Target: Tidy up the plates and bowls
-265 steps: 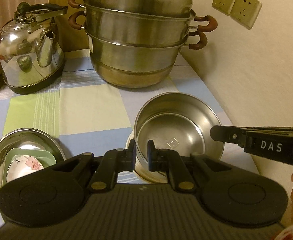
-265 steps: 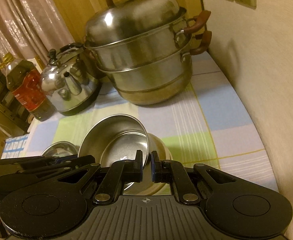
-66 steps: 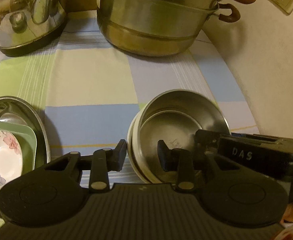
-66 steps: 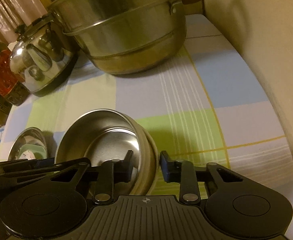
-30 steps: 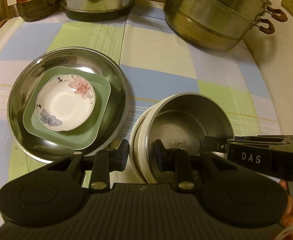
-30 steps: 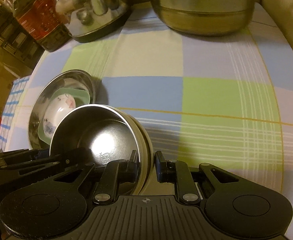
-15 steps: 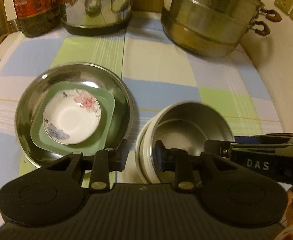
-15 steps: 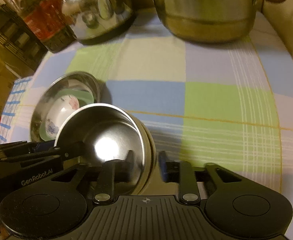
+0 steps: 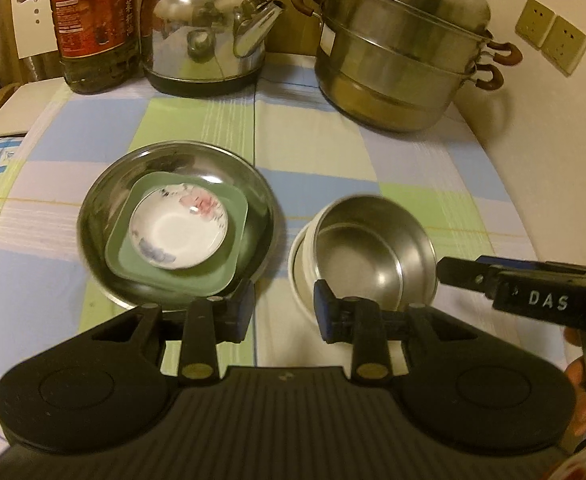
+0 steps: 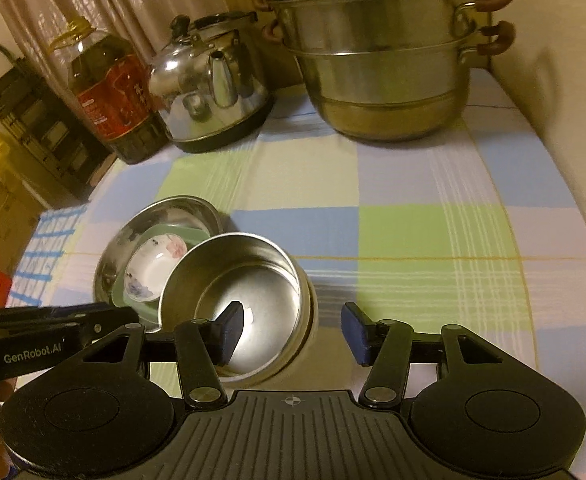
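Observation:
A steel bowl (image 9: 373, 248) sits nested in a white bowl (image 9: 299, 256) on the checked cloth. Left of it, a steel plate (image 9: 93, 220) holds a green square plate (image 9: 213, 280) and a floral dish (image 9: 179, 232). My left gripper (image 9: 283, 314) hovers open just in front of the bowl stack's near left rim, with only cloth between its fingers. The jaws of my right gripper (image 10: 293, 332) are opening, and the steel bowl's (image 10: 245, 276) right rim lies between them untouched. Each gripper also shows side-on in the other's view: the right gripper (image 9: 453, 274) and the left gripper (image 10: 125, 318).
A tall steel steamer pot (image 9: 401, 60) stands at the back right by the wall with sockets (image 9: 553, 40). A steel kettle (image 9: 209, 36) and an oil bottle (image 9: 93, 20) stand at the back left. A white board (image 9: 21, 108) lies past the left edge. Bare cloth stretches right of the bowls.
Both grippers have let go of the bowl stack's rim, pulled back and risen. The right jaws have spread wide. The stack now rests beside the steel plate.

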A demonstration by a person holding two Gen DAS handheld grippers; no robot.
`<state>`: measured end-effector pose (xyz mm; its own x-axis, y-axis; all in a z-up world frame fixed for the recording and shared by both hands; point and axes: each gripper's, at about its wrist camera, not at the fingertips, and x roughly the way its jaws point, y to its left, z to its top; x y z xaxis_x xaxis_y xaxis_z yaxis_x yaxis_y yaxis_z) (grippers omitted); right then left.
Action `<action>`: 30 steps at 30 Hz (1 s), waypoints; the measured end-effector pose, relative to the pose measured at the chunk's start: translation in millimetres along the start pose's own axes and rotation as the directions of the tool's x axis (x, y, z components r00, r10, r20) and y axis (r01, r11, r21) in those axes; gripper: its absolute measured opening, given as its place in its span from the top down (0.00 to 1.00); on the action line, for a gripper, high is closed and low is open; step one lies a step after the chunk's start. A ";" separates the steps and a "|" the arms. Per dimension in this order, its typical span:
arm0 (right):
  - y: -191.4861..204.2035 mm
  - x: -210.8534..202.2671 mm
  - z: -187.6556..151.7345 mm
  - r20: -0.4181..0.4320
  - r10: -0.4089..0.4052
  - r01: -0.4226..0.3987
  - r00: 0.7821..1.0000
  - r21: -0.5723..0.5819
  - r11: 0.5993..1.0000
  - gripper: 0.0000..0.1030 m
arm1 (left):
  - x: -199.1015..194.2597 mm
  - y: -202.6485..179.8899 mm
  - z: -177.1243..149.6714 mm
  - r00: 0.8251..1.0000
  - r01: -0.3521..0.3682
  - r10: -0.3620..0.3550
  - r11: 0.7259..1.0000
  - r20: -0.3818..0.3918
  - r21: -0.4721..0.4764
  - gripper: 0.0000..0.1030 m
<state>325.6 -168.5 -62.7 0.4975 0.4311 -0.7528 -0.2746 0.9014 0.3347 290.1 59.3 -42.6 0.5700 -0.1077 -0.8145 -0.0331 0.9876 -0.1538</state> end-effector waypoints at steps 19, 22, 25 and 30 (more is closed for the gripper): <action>72.8 -59.0 -72.6 0.104 -0.107 0.106 0.989 0.013 0.994 0.47 | -61.0 22.8 -52.9 0.999 0.027 -0.030 0.992 0.020 0.121 0.72; 78.9 -65.4 -79.4 0.112 -0.115 0.114 0.987 0.016 0.993 0.47 | -64.4 22.8 -56.0 0.999 0.036 -0.038 0.991 0.018 0.128 0.72; 78.9 -69.6 -82.7 0.117 -0.113 0.110 0.987 0.035 0.993 0.47 | -65.2 22.2 -57.2 0.999 0.037 -0.040 0.991 0.020 0.128 0.72; 63.5 -70.5 -75.5 0.095 -0.092 0.084 0.991 0.082 0.993 0.47 | -61.7 17.6 -55.3 0.999 0.024 -0.027 0.992 0.026 0.121 0.72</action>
<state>211.0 -144.7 -31.2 0.5967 0.3482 -0.7230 -0.1633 0.9348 0.3155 208.9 76.9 -26.0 0.5917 -0.1318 -0.7953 0.0798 0.9913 -0.1048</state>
